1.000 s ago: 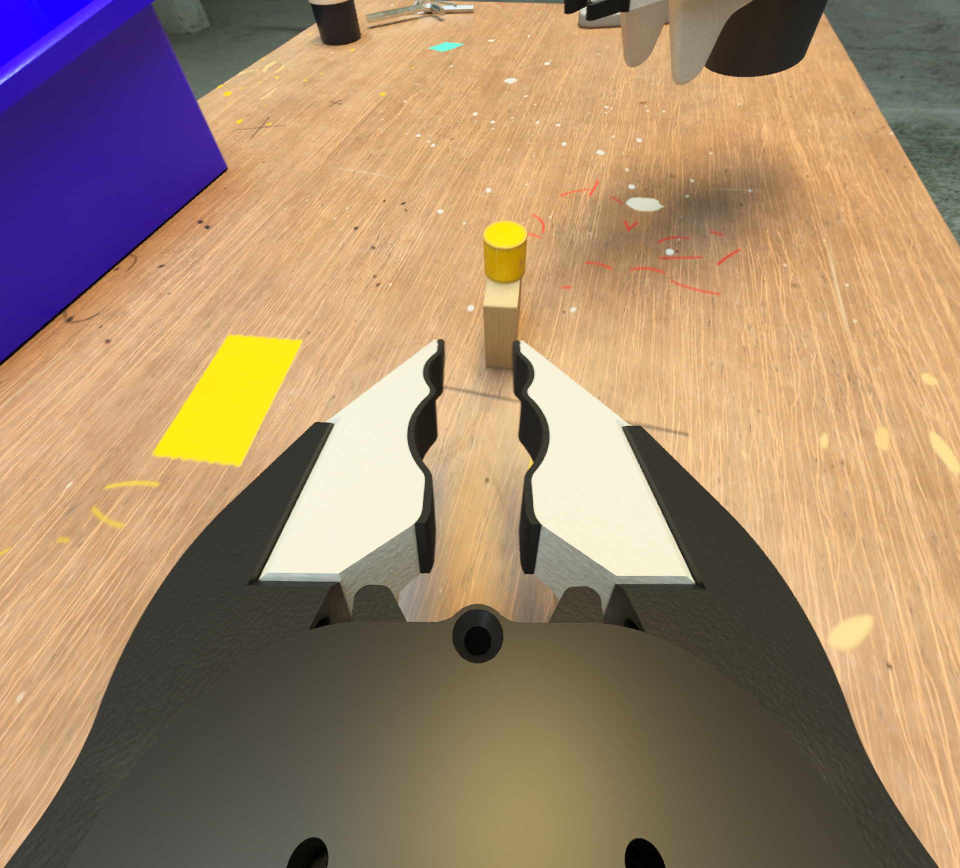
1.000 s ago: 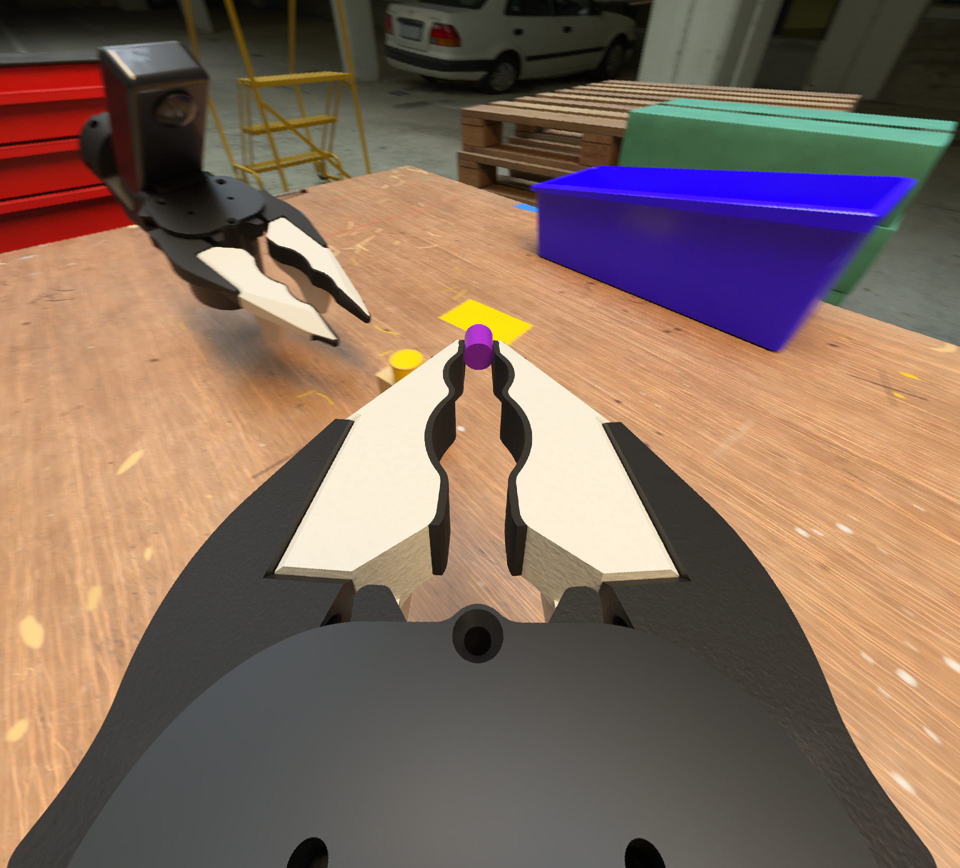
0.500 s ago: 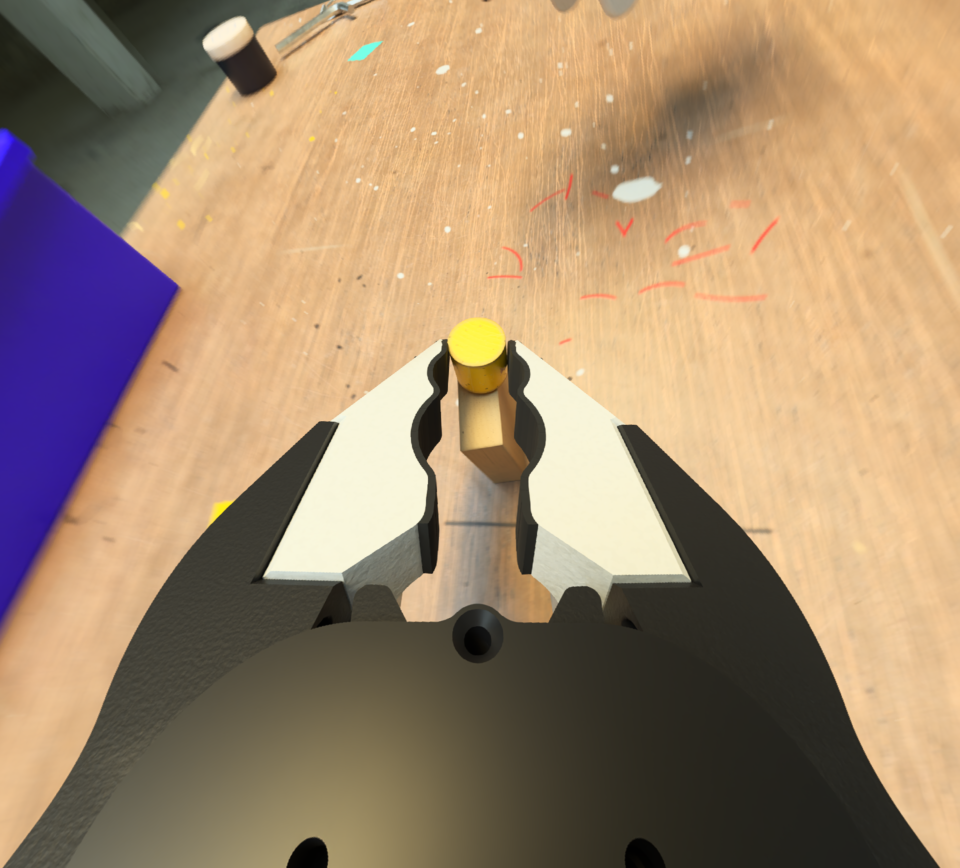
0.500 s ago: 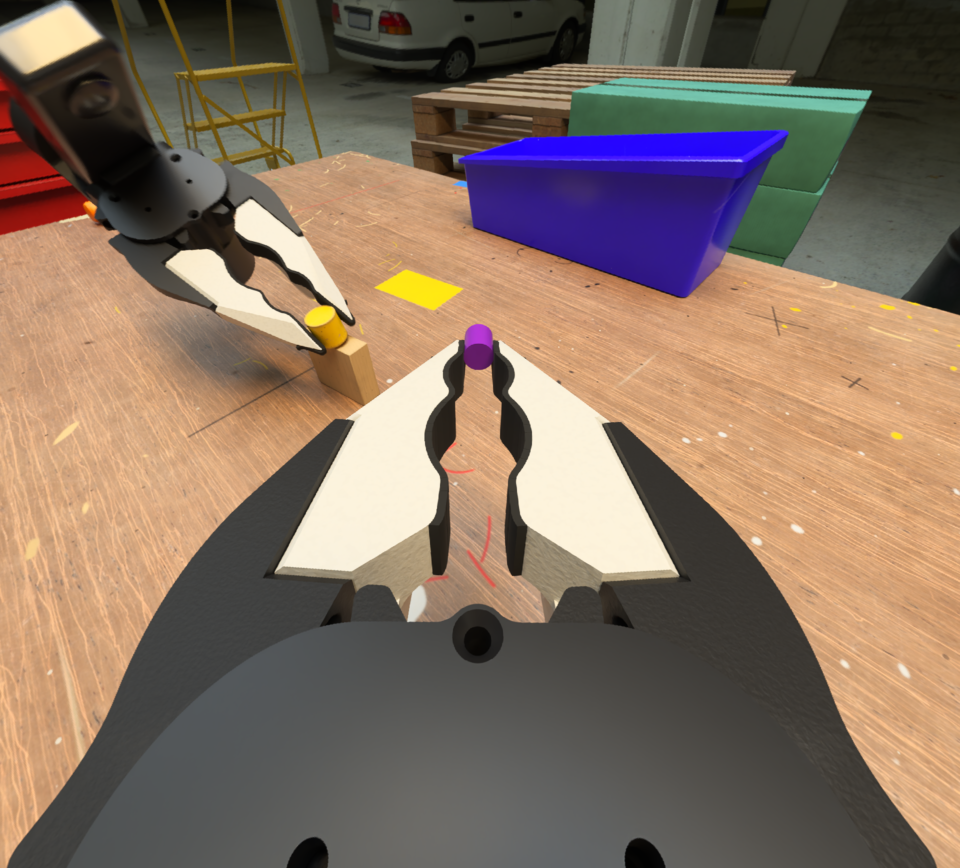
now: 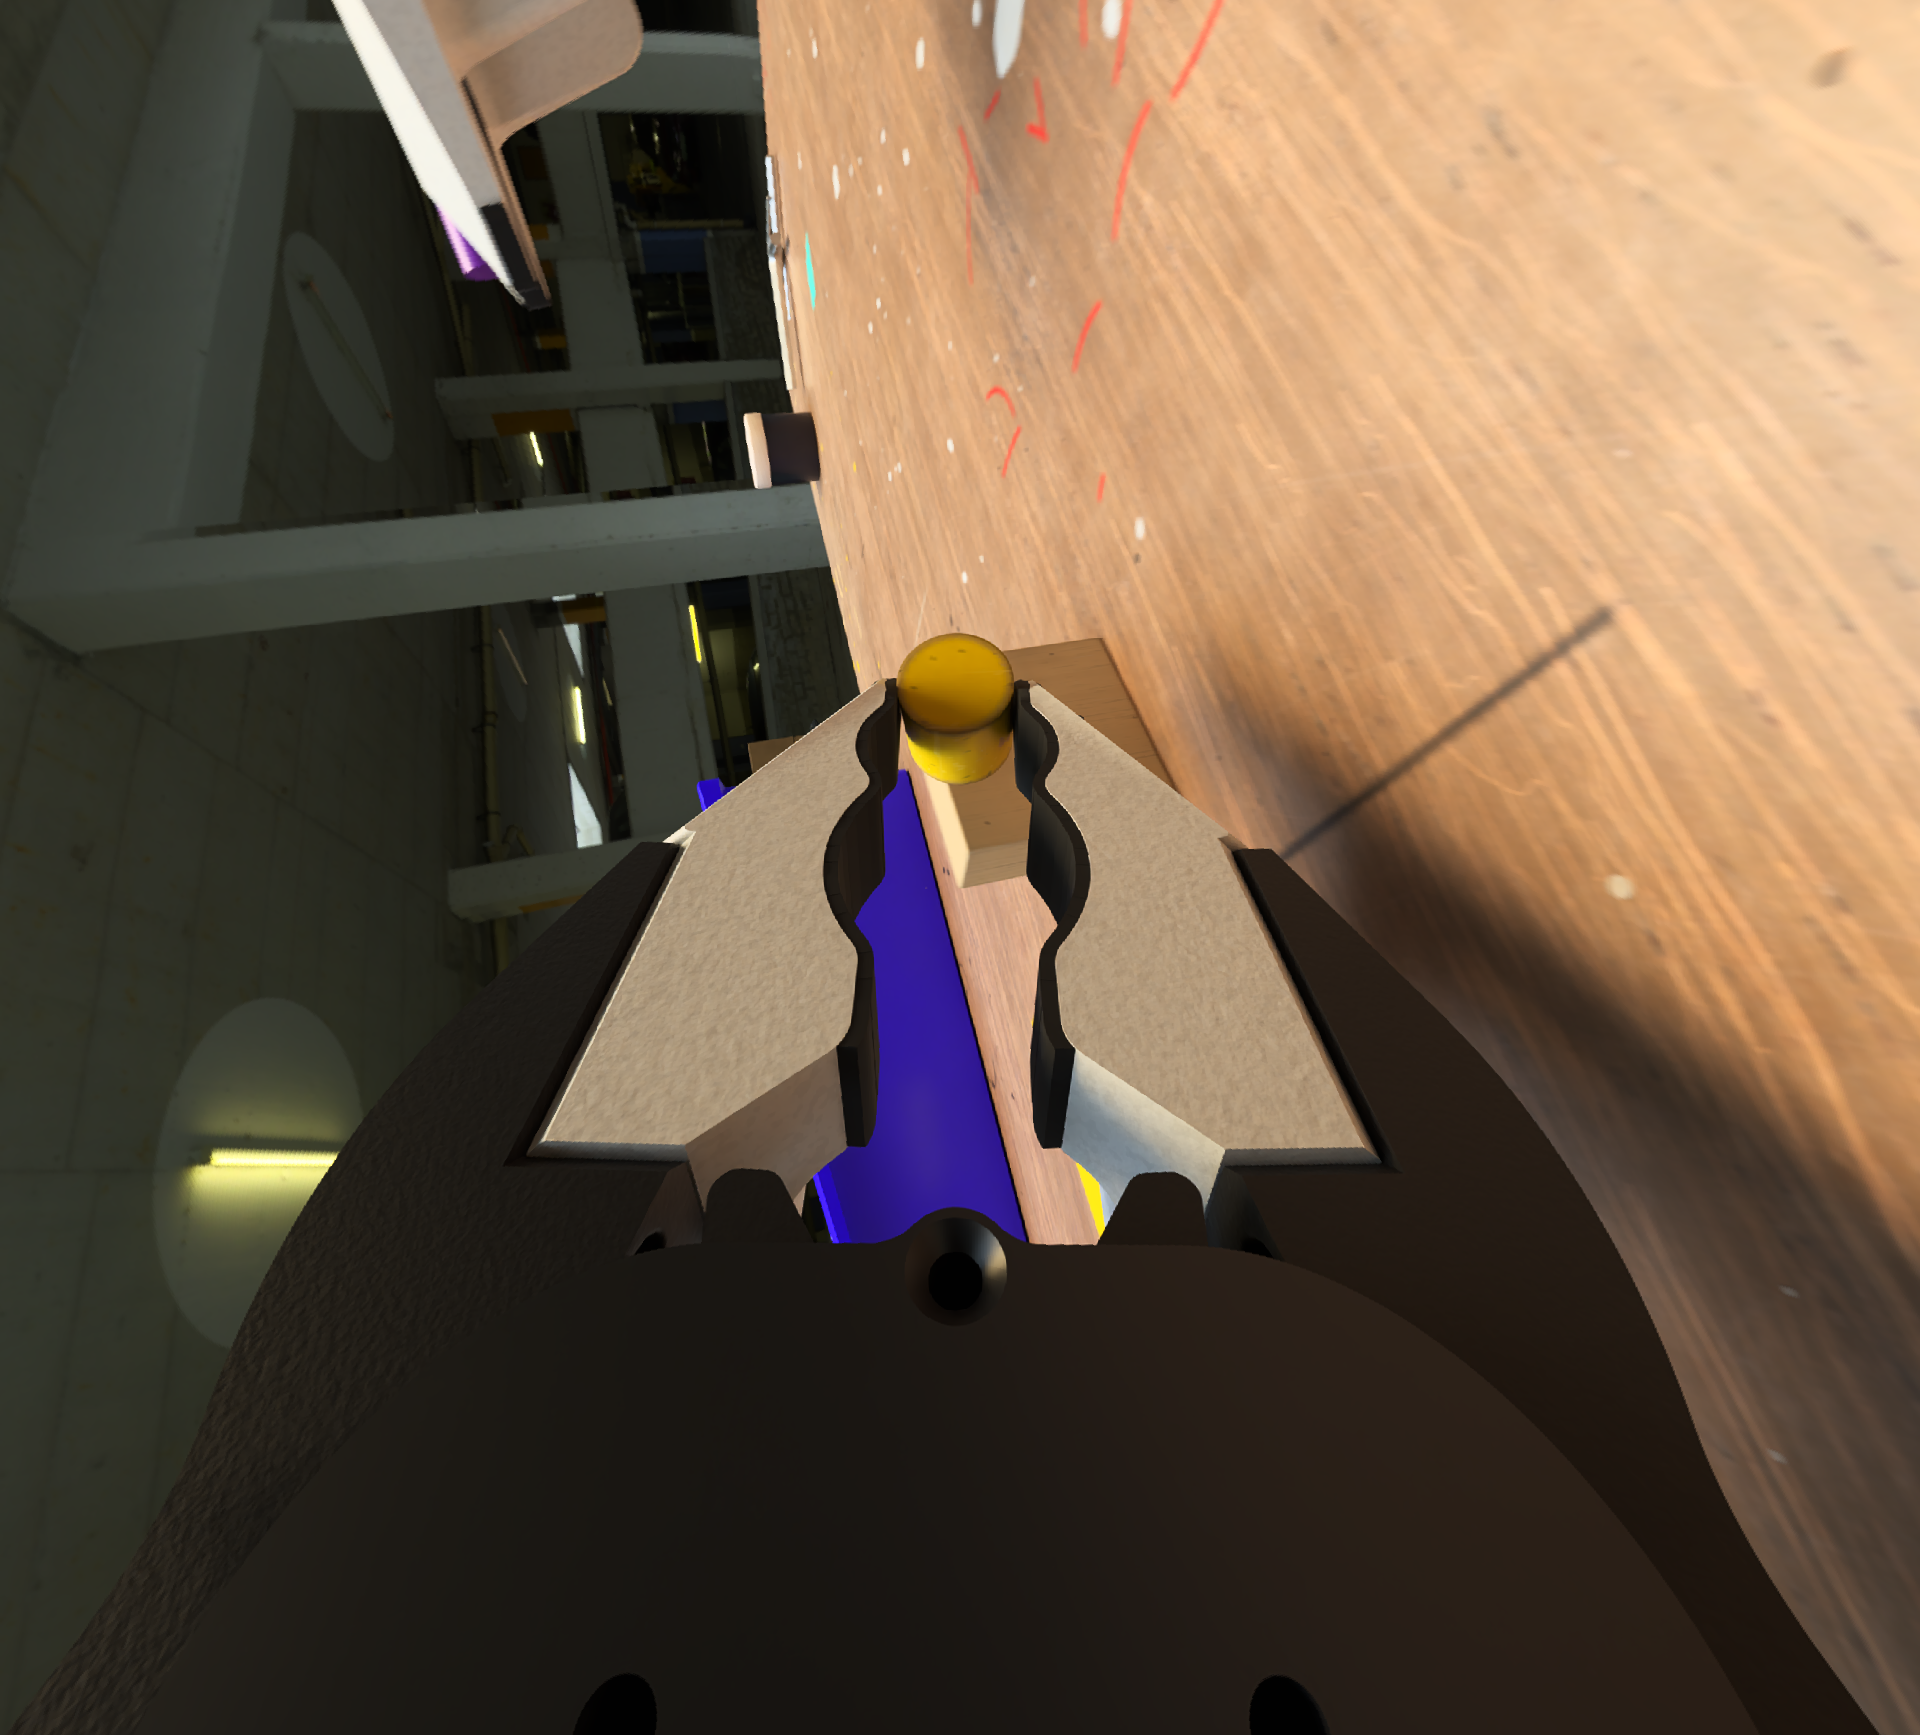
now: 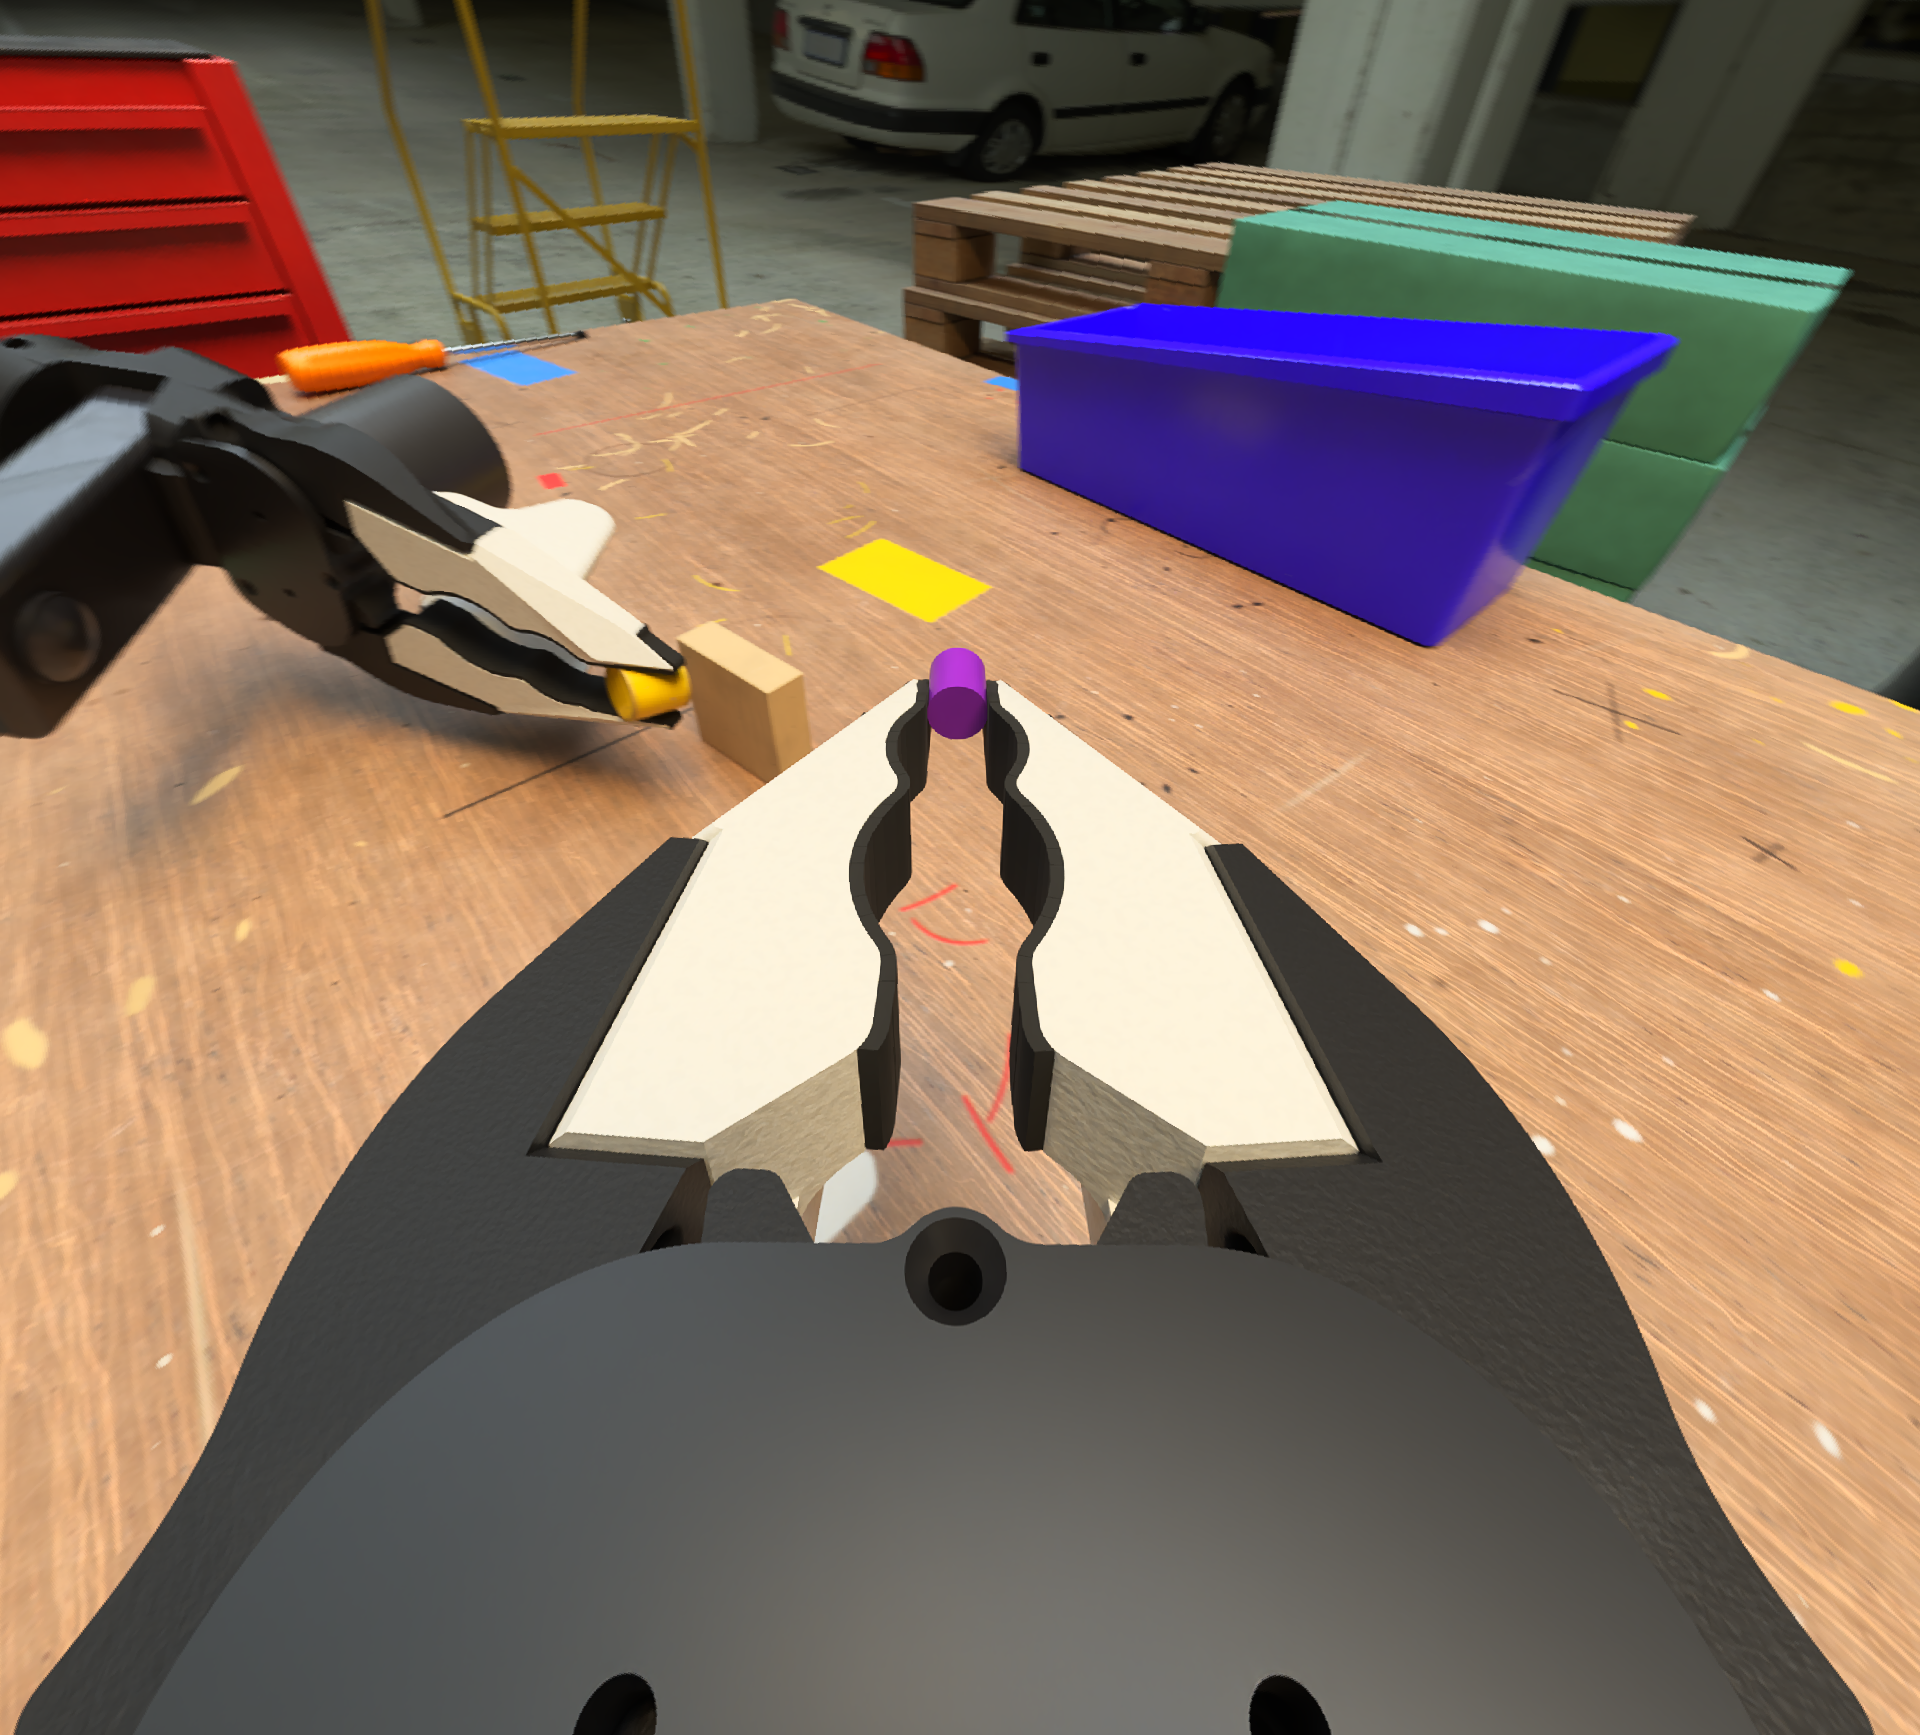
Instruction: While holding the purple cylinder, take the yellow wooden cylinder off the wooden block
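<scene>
My left gripper (image 5: 954, 698) is rolled onto its side and shut on the yellow wooden cylinder (image 5: 954, 709), low over the table. In the right wrist view the left gripper (image 6: 665, 688) holds the cylinder (image 6: 646, 693) lying level at one end of the wooden block (image 6: 748, 698). The block lies on its side on the table. I cannot tell whether the two touch. The block (image 5: 987, 823) shows behind the cylinder. My right gripper (image 6: 956, 698) is shut on the purple cylinder (image 6: 956, 693), above the table to the block's right. It also shows in the left wrist view (image 5: 499, 251).
A blue bin (image 6: 1299, 459) stands at the table's far right edge. A flat yellow patch (image 6: 902, 579) lies just beyond the block. An orange screwdriver (image 6: 358, 363) lies at the far left edge. A dark cup with a cream top (image 5: 781, 449) stands at another edge.
My left gripper closed on the yellow cylinder and rolled onto its side. The block, upright before, now lies on the table. My right gripper still holds the purple cylinder and has shifted slightly.
</scene>
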{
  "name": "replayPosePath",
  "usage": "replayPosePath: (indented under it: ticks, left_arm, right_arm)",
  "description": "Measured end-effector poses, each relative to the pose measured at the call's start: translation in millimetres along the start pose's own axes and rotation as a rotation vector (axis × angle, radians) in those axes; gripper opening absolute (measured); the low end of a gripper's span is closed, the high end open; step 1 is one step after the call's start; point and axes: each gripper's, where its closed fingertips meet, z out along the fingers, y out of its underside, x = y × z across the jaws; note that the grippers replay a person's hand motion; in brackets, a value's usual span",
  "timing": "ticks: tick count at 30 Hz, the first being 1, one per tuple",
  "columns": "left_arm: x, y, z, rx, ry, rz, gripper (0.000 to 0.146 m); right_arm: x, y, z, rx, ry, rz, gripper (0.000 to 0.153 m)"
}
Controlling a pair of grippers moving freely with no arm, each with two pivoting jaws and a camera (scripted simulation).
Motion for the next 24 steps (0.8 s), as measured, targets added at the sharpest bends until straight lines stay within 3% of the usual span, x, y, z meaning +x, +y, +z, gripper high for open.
replayPosePath:
  ticks: [9,16,20,24]
  left_arm:
    - [11.1,-0.1,-3.7,0.038,-0.005,0.104,0.021]
    - [7.5,10.6,0.0,0.054,-0.118,0.304,0.021]
    - [12.8,9.6,-1.5,0.073,-0.085,0.260,0.021]
    - [14.3,10.0,0.1,0.069,-0.070,0.210,0.021]
  right_arm:
    - [-27.0,5.7,12.9,-0.023,-0.129,-0.029,0.009]
    - [-17.2,-1.6,28.7,-0.137,-0.078,-0.106,0.009]
    - [-18.3,19.2,31.1,-0.236,-0.053,-0.116,0.009]
    - [-15.9,15.2,29.9,-0.206,-0.031,-0.102,0.009]
